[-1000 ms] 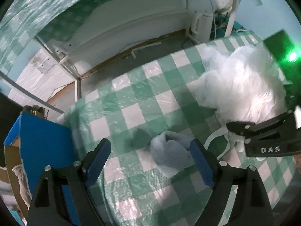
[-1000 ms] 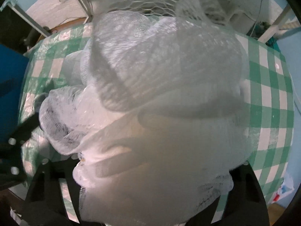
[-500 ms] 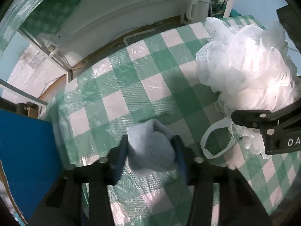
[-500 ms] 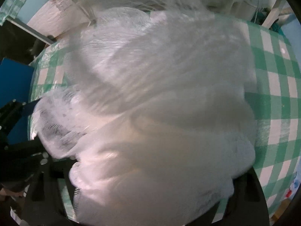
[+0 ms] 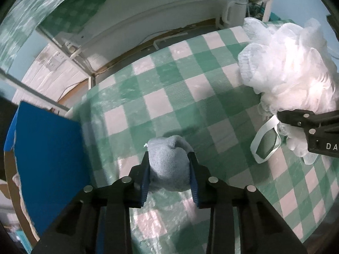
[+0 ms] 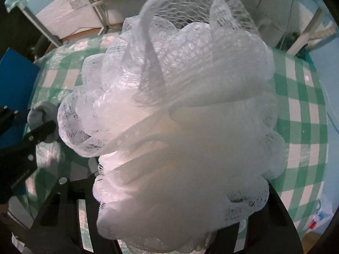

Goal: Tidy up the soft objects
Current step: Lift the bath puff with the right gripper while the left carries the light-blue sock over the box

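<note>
My left gripper [image 5: 169, 169] is shut on a rolled grey-blue sock [image 5: 169, 165], held just above the green-and-white checked tablecloth [image 5: 175, 97]. The sock also shows at the left edge of the right wrist view [image 6: 43, 116]. My right gripper [image 5: 296, 120] is shut on a big white mesh bath pouf [image 6: 182, 127], which fills the right wrist view and hides the fingers there. The pouf [image 5: 290, 69] sits at the right in the left wrist view, its white cord loop [image 5: 266, 142] hanging on the cloth.
A blue box wall [image 5: 46, 160] stands at the table's left edge. Beyond the far table edge are floor, white metal frame legs [image 5: 91, 80] and a white jug [image 5: 233, 12]. A small packet [image 6: 317, 220] lies near the right table edge.
My left gripper closed on the grey-blue sock and lifted it slightly. My right gripper kept hold of the pouf and shifted it a little right and away.
</note>
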`<action>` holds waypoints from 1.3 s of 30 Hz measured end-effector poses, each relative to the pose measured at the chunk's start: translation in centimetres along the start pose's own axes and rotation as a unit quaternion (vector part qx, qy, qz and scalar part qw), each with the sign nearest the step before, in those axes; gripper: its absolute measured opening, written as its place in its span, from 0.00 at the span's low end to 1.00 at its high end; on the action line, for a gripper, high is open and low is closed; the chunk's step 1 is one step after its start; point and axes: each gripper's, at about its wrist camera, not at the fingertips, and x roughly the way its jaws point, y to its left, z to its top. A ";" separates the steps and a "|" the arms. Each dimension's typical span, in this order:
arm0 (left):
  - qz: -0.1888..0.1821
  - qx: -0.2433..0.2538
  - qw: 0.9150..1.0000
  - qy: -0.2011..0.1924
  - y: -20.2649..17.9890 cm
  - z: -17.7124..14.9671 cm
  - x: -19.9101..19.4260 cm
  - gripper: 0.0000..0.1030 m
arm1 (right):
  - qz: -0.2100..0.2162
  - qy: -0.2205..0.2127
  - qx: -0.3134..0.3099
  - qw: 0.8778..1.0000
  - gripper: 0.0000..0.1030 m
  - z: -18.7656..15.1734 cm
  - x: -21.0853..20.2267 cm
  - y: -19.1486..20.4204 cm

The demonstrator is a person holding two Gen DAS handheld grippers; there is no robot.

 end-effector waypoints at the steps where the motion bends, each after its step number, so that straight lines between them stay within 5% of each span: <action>1: -0.001 -0.003 1.000 -0.001 0.1 -0.2 -0.2 0.31 | -0.001 -0.001 -0.002 1.000 0.58 -0.2 -0.2 0.0; 20: 0.000 -0.036 0.999 -0.038 2.2 -2.5 -5.3 0.31 | 0.018 -0.067 -0.013 0.997 0.56 -4.4 -7.7 4.3; 39: 0.021 -0.056 0.994 -0.091 4.4 -4.6 -12.0 0.31 | 0.037 -0.126 -0.043 0.990 0.56 -2.8 -11.9 7.0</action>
